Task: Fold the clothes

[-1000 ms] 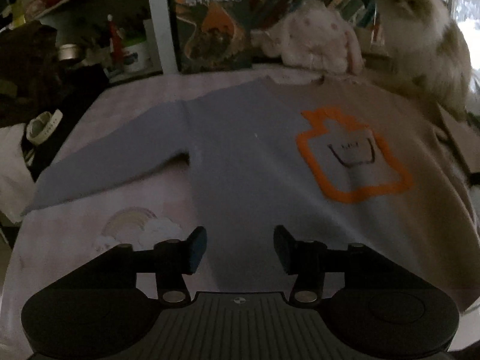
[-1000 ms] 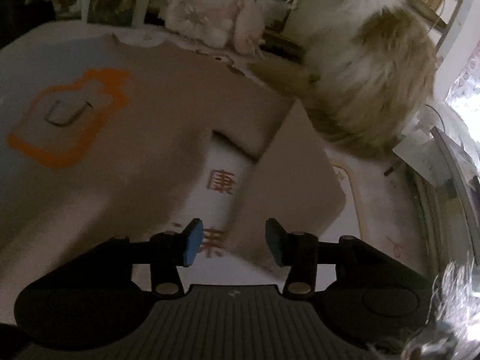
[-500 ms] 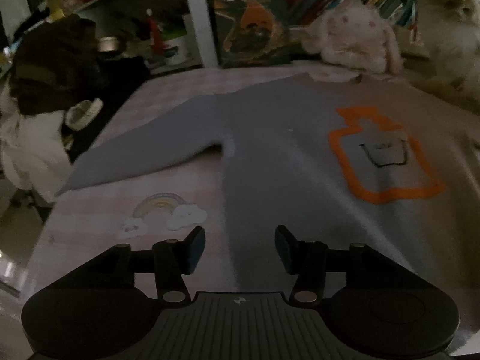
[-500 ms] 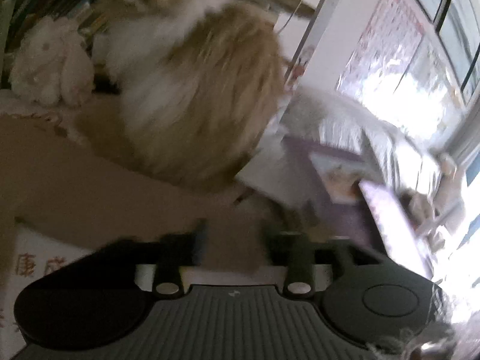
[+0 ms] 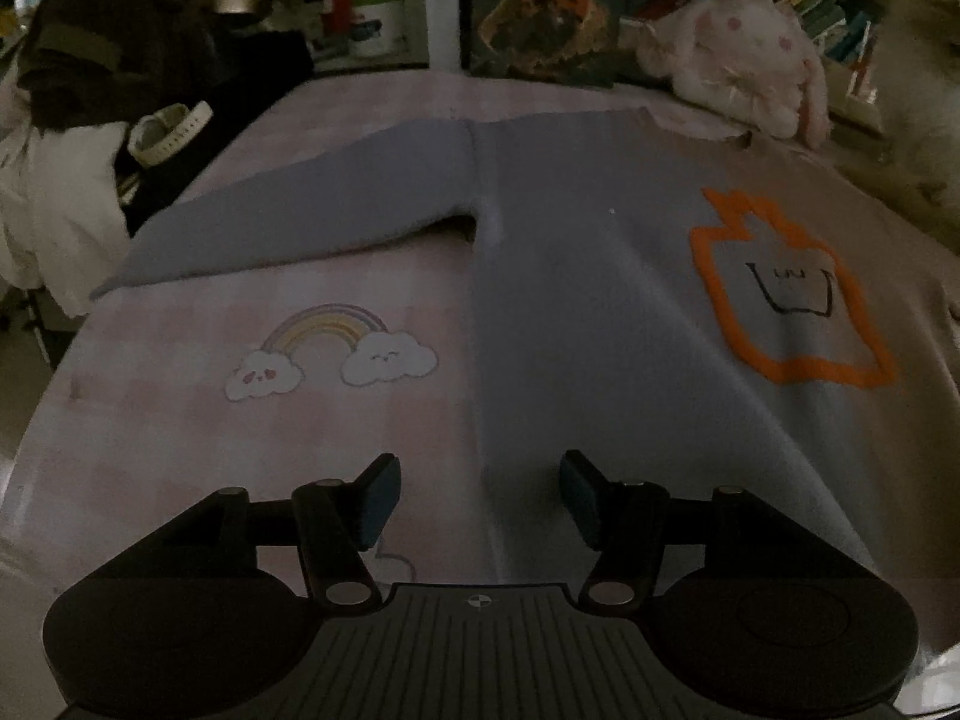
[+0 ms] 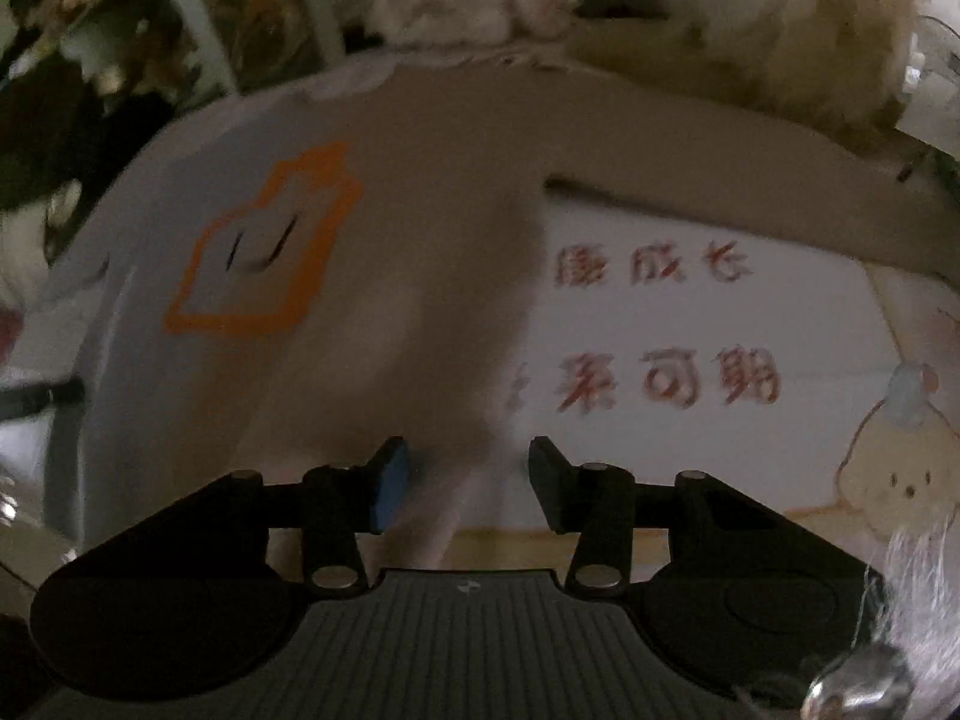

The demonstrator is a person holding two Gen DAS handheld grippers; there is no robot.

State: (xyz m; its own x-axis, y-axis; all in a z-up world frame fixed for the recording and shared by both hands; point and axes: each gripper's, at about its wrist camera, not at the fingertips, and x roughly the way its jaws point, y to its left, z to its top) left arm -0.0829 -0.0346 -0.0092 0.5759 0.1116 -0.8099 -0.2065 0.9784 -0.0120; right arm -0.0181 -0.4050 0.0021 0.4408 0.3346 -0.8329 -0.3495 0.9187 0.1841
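A sweater, grey-blue on its left half and tan on its right, lies flat and face up with an orange outline figure on the chest. Its left sleeve stretches out to the left. My left gripper hovers over the sweater's lower left edge; its jaws are opening, with the edge below them and nothing pinched. In the right wrist view the sweater and its right sleeve are spread out. My right gripper hangs over the lower right edge; its jaws are closing, and the pads do not press the cloth.
The sweater rests on a pink mat with a rainbow print and red characters. A plush rabbit, a book and a fluffy cat line the far side. Dark and white clothes pile up at the left.
The left gripper shifted toward the sweater's left edge and opened wider. The right gripper swung out toward the cat and came back; the right sleeve, bent down before, now lies straight out.
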